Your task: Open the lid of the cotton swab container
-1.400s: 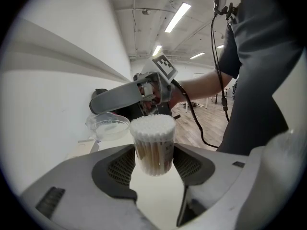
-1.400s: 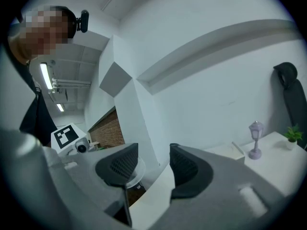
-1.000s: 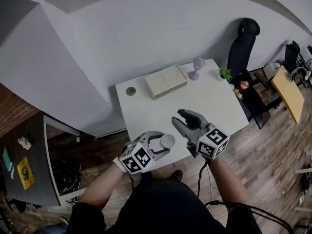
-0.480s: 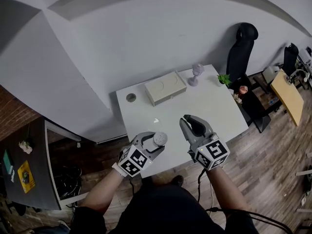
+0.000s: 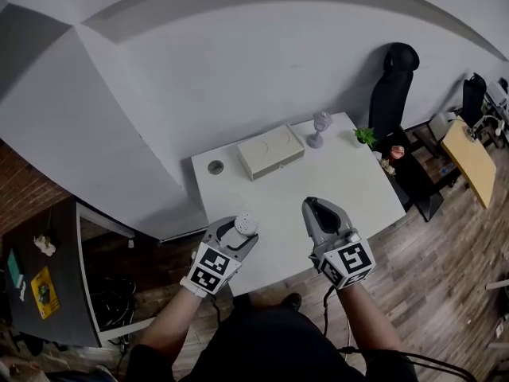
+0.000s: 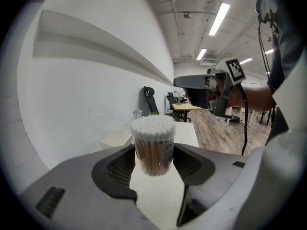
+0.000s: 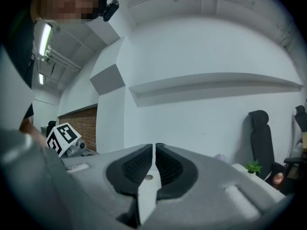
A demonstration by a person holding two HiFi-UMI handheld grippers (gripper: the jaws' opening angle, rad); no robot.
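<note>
Left tool [image 6: 153, 163] clamped on cotton swab container [image 6: 153, 150]; swab tops [image 6: 153, 126] bare, no lid seen. Right tool [image 7: 153, 152], right of container, closed, empty. Risk: tilting the open top spills swabs.

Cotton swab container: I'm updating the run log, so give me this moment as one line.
left gripper: shut on cotton swab container | top: uncovered, swab tips exposed | right gripper: shut, empty
</note>
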